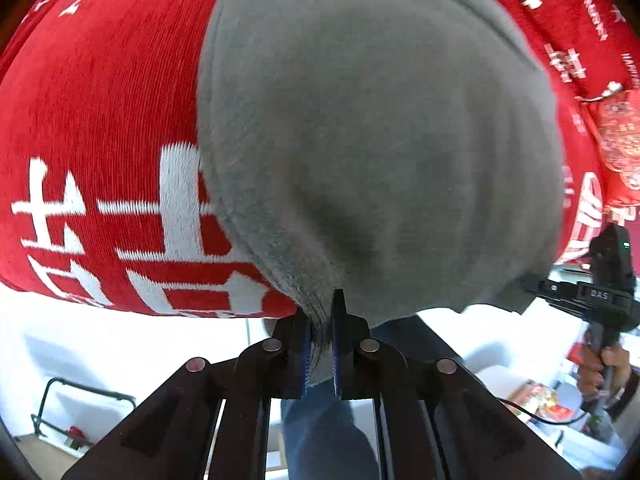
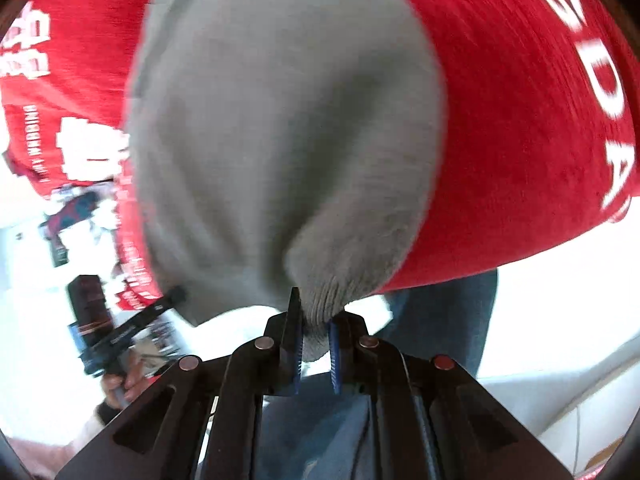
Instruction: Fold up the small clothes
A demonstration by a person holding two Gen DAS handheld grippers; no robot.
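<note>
Claws (image 1: 320,344) (image 2: 314,350) pinch grey garment (image 1: 380,140) hem, table edge.

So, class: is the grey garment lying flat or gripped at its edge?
Gripped: the left gripper and right gripper each pinch the grey garment at its edge over the red cloth.

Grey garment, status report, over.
Both tongs, left and right, shut on grey garment near edge corners. Garment on red cloth. Nothing in the way.

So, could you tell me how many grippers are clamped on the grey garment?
2. The left gripper pinches one corner of the grey garment, the right gripper another. Both sit at its near edge, over the red cloth.
</note>
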